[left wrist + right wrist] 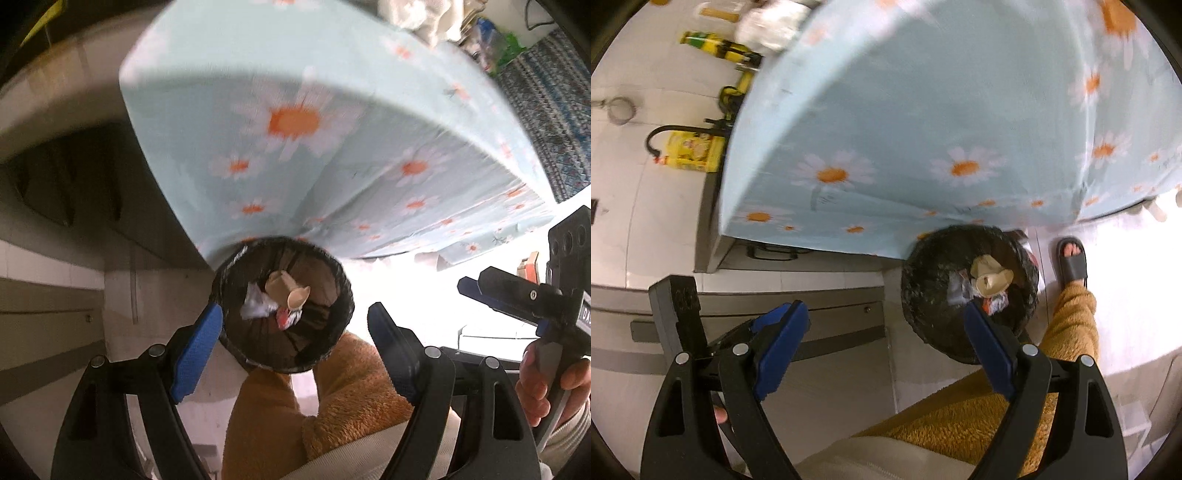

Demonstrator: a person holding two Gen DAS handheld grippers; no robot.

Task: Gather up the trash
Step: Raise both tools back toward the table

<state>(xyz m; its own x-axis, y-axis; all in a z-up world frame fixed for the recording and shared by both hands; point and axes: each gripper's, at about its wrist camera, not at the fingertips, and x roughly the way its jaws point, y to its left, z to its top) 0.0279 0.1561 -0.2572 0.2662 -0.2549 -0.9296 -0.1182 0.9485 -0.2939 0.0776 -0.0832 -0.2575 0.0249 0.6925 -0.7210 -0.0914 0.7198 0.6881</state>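
A round bin lined with a black bag [236, 343] [934, 295] stands on the floor by the table edge. Inside lie crumpled brown paper cups [286, 290] [991, 278], a white tissue [255, 306] and a red-and-white wrapper [286, 319]. My left gripper [295, 334] hovers above the bin, open, with nothing between its blue pads. My right gripper [886, 341] is open and empty too, above and left of the bin. In the left wrist view the right gripper [517, 295] shows at the right, held by a hand [543, 384].
A table under a light blue daisy cloth [295, 122] [923, 129] overhangs the bin. A leg in orange fleece [332, 398] and a foot in a grey slipper [1071, 262] are beside it. Grey drawers [812, 325] and a yellow packet [694, 151] are at left.
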